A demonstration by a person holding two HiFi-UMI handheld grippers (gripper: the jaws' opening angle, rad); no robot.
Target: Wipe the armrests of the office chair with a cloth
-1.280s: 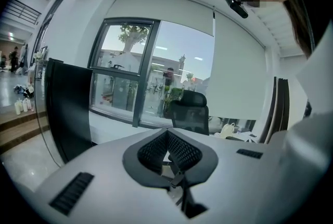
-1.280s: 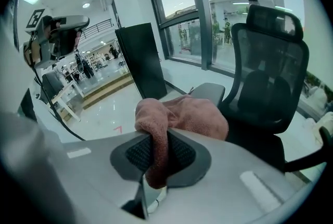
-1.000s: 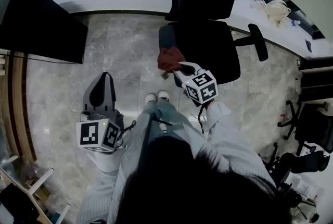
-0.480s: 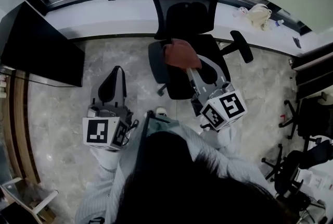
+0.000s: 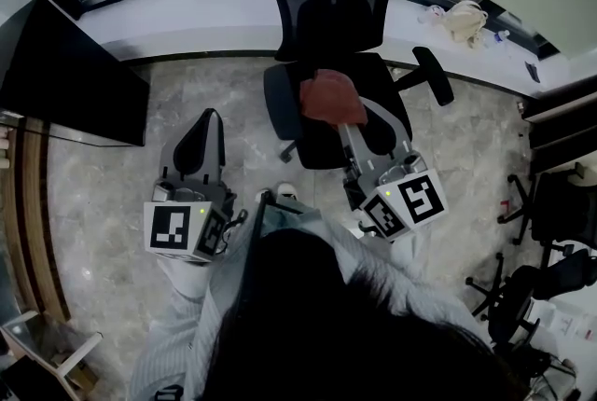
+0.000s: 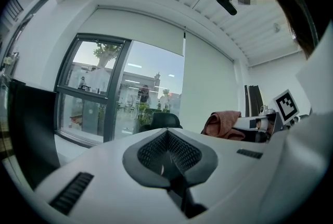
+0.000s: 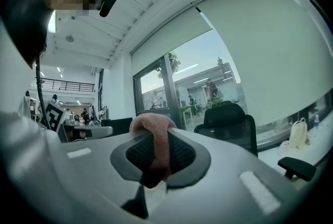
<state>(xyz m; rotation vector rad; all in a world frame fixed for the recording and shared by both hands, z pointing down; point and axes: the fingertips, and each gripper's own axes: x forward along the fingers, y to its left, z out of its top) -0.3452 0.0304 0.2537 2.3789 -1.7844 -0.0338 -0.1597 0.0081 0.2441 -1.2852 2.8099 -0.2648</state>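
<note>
The black office chair (image 5: 328,26) stands at the top middle of the head view, its right armrest (image 5: 434,76) sticking out to the side. My right gripper (image 5: 353,121) is shut on a reddish-brown cloth (image 5: 330,98) that hangs over the seat. In the right gripper view the cloth (image 7: 152,139) sits pinched between the jaws of that gripper (image 7: 153,158), with the chair (image 7: 229,123) and an armrest (image 7: 296,167) beyond. My left gripper (image 5: 206,123) is held over the floor left of the chair, shut and empty (image 6: 169,154). The left gripper view also catches the cloth (image 6: 223,125).
A dark desk panel (image 5: 70,77) fills the left side. A white sill (image 5: 215,12) runs behind the chair, with a pale bag (image 5: 464,19) on it. More black chairs (image 5: 550,231) crowd the right edge. The person's shoes (image 5: 280,195) stand on the marble floor just before the chair.
The right gripper has carried the cloth from the seat's front left edge up over the seat. The left gripper has stayed about where it was, still shut.
</note>
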